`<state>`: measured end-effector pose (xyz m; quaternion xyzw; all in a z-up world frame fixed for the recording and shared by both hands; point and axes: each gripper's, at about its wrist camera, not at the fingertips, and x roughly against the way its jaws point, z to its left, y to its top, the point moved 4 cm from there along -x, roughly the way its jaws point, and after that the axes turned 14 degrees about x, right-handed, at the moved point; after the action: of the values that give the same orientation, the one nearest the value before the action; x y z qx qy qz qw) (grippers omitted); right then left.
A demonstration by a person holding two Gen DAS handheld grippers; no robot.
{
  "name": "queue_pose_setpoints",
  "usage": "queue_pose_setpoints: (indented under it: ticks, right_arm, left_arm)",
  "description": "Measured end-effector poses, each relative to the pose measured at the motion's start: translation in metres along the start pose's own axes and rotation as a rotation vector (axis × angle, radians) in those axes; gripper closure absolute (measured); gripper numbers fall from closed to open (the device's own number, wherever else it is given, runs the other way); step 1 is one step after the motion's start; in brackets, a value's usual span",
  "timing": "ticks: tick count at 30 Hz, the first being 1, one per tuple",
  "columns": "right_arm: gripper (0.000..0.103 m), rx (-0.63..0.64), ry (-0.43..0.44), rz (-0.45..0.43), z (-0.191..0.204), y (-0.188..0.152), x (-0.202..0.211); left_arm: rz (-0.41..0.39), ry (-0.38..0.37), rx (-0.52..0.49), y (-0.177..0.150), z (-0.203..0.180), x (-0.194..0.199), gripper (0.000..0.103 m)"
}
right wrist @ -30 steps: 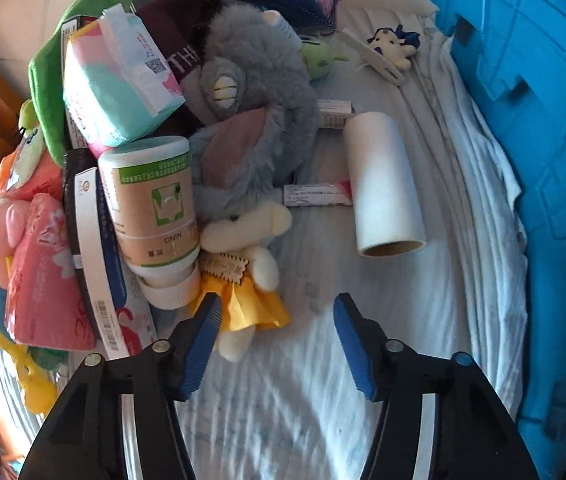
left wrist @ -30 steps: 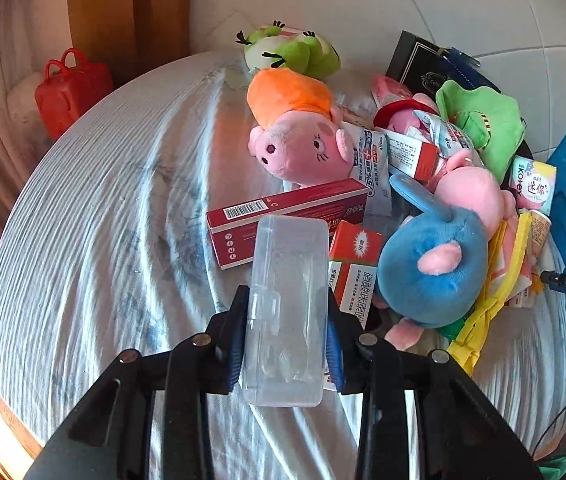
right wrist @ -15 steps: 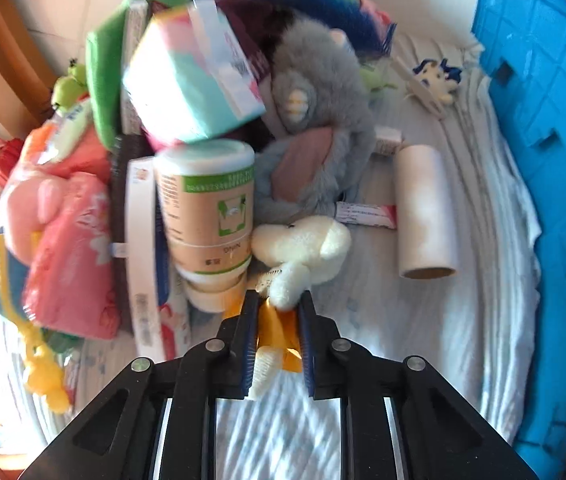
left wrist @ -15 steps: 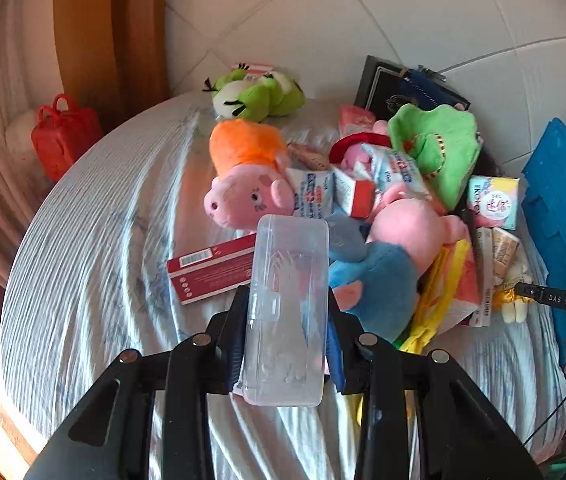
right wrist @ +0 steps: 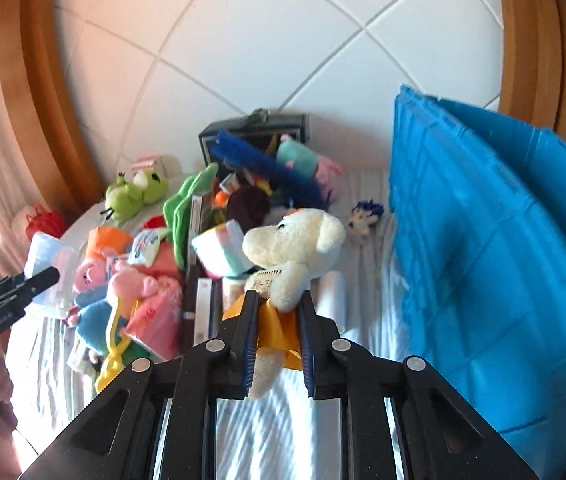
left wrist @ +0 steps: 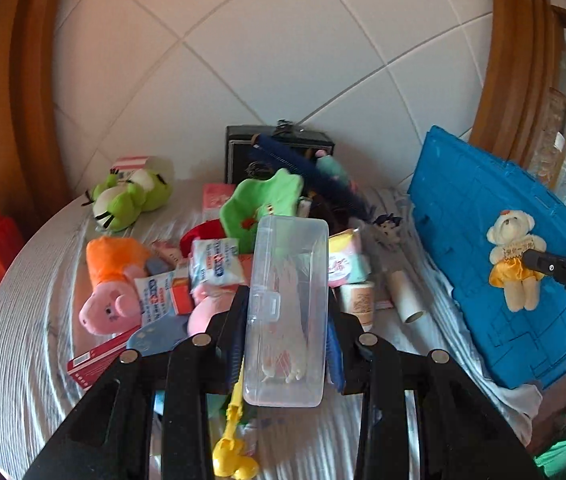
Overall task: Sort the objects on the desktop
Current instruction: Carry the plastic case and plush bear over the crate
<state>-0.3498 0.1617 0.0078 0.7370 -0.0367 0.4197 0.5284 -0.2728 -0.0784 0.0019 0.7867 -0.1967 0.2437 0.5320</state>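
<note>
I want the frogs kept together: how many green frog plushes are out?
1 that I can make out: the frog lies at the far left of the pile, by the wall, also seen in the right wrist view. Others may be buried.

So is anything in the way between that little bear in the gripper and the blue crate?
Nothing visible. The right gripper holds the cream bear clear above the bed, and the blue crate stands just to its right with only bare sheet between.

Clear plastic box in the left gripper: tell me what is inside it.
Through the clear plastic box, clamped in the left gripper, pale thin sticks show, bunched lengthwise, possibly cotton swabs. What they are exactly cannot be told; the walls blur them.
</note>
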Motion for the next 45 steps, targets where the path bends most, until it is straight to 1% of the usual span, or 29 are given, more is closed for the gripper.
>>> queue_pose_setpoints:
  ticks: [5, 11, 14, 16, 19, 21, 22, 24, 25, 27, 28, 30, 32, 34, 35, 36, 37, 38, 40, 43, 45]
  right_arm:
    - [0.085, -0.010, -0.057, -0.111, -0.036, 0.016, 0.062]
    - [0.085, -0.023, -0.124, -0.173, -0.099, 0.027, 0.112]
    - [0.085, -0.022, -0.178, -0.178, -0.141, 0.035, 0.131]
    - [0.085, -0.021, -0.199, -0.176, -0.173, 0.043, 0.140]
    - [0.085, -0.018, -0.234, -0.158, -0.218, 0.054, 0.143]
    - [0.085, -0.023, -0.260, -0.137, -0.251, 0.060, 0.139]
    - [0.085, -0.026, -0.276, -0.122, -0.269, 0.062, 0.135]
    - [0.085, -0.029, -0.304, -0.079, -0.299, 0.063, 0.119]
    - [0.085, -0.045, -0.302, -0.051, -0.316, 0.060, 0.106]
    - [0.085, -0.069, -0.312, 0.022, -0.345, 0.046, 0.076]
    - [0.085, -0.082, -0.307, 0.054, -0.354, 0.036, 0.064]
    - [0.085, -0.115, -0.286, 0.126, -0.373, 0.016, 0.032]
    - [0.085, -0.141, -0.270, 0.192, -0.386, -0.006, 0.002]
    - [0.085, -0.153, -0.268, 0.262, -0.395, -0.024, -0.019]
    - [0.085, -0.163, -0.247, 0.305, -0.397, -0.031, -0.027]
    - [0.085, -0.176, -0.229, 0.318, -0.399, -0.037, -0.031]
    - [0.085, -0.181, -0.221, 0.335, -0.400, -0.042, -0.033]
    - [0.085, -0.179, -0.225, 0.363, -0.400, -0.046, -0.037]
    - [0.085, -0.183, -0.221, 0.392, -0.402, -0.052, -0.040]
    - [0.084, -0.173, -0.216, 0.409, -0.399, -0.055, -0.042]
    - [0.084, -0.159, -0.215, 0.423, -0.397, -0.056, -0.044]
  left_arm:
    - [-0.030, -0.107, -0.082, 0.014, -0.082, 0.003, 0.070]
    - [-0.041, -0.229, -0.166, 0.030, -0.182, 0.006, 0.070]
    - [-0.050, -0.272, -0.208, 0.040, -0.236, 0.009, 0.070]
    - [-0.043, -0.302, -0.223, 0.050, -0.273, 0.004, 0.070]
    - [-0.008, -0.350, -0.226, 0.065, -0.333, -0.007, 0.070]
    - [0.031, -0.373, -0.223, 0.071, -0.376, -0.020, 0.070]
    - [0.065, -0.387, -0.215, 0.073, -0.396, -0.029, 0.070]
    - [0.145, -0.381, -0.200, 0.071, -0.433, -0.056, 0.070]
    - [0.186, -0.367, -0.200, 0.067, -0.450, -0.071, 0.070]
    - [0.242, -0.304, -0.232, 0.052, -0.479, -0.102, 0.070]
    - [0.266, -0.262, -0.255, 0.043, -0.490, -0.118, 0.070]
    - [0.337, -0.192, -0.289, 0.022, -0.504, -0.152, 0.070]
    - [0.401, -0.109, -0.304, 0.002, -0.509, -0.185, 0.070]
    - [0.447, -0.060, -0.305, -0.013, -0.507, -0.210, 0.070]
    - [0.468, -0.039, -0.310, -0.021, -0.505, -0.220, 0.070]
    - [0.500, -0.023, -0.330, -0.029, -0.501, -0.229, 0.070]
    - [0.538, -0.012, -0.342, -0.034, -0.501, -0.234, 0.070]
    - [0.557, -0.012, -0.330, -0.036, -0.499, -0.236, 0.070]
    - [0.574, -0.008, -0.331, -0.040, -0.497, -0.237, 0.070]
    - [0.604, 0.023, -0.375, -0.049, -0.498, -0.240, 0.070]
    - [0.617, 0.035, -0.382, -0.052, -0.498, -0.241, 0.070]
